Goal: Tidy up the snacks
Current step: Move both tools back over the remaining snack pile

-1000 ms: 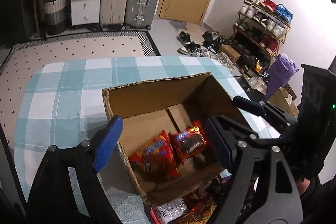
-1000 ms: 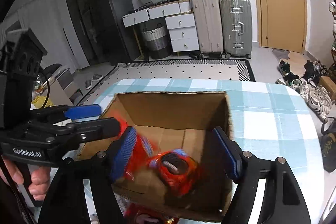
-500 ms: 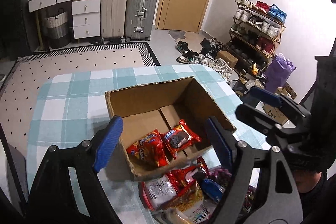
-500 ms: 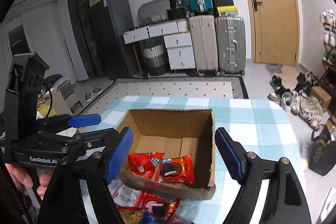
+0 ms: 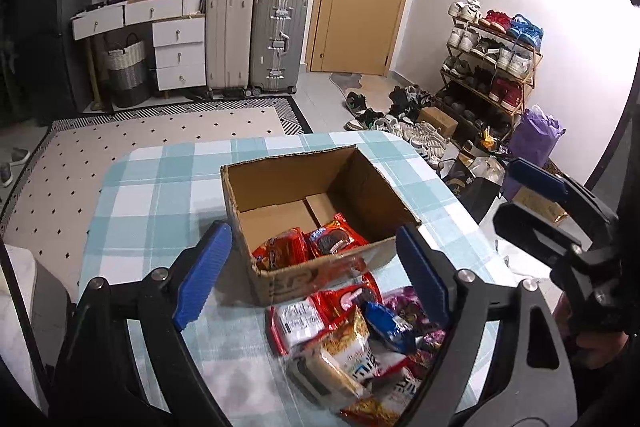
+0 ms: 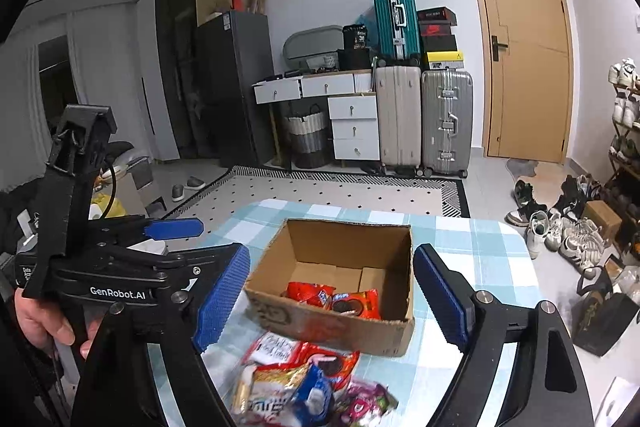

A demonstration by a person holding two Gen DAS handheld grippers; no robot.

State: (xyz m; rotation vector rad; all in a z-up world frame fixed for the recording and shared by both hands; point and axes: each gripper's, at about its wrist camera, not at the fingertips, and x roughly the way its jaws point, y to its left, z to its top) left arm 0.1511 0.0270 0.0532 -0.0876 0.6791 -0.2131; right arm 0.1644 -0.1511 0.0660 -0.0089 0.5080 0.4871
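Between picks: my left gripper and right gripper hang empty, jaws opening, above the cardboard box holding two red packets. Next, I judge, comes the snack pile beside it.

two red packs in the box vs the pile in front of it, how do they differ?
Place: the two red packs lie inside the cardboard box; the snack pile sits on the checked tablecloth outside its near wall.
Order: the boxed packs lie side by side; the pile is heaped and overlapping.
Colour: the boxed packs are both red; the pile mixes red, blue, white and pink wrappers.
Shared: all are sealed snack packets, none between either gripper's fingers.
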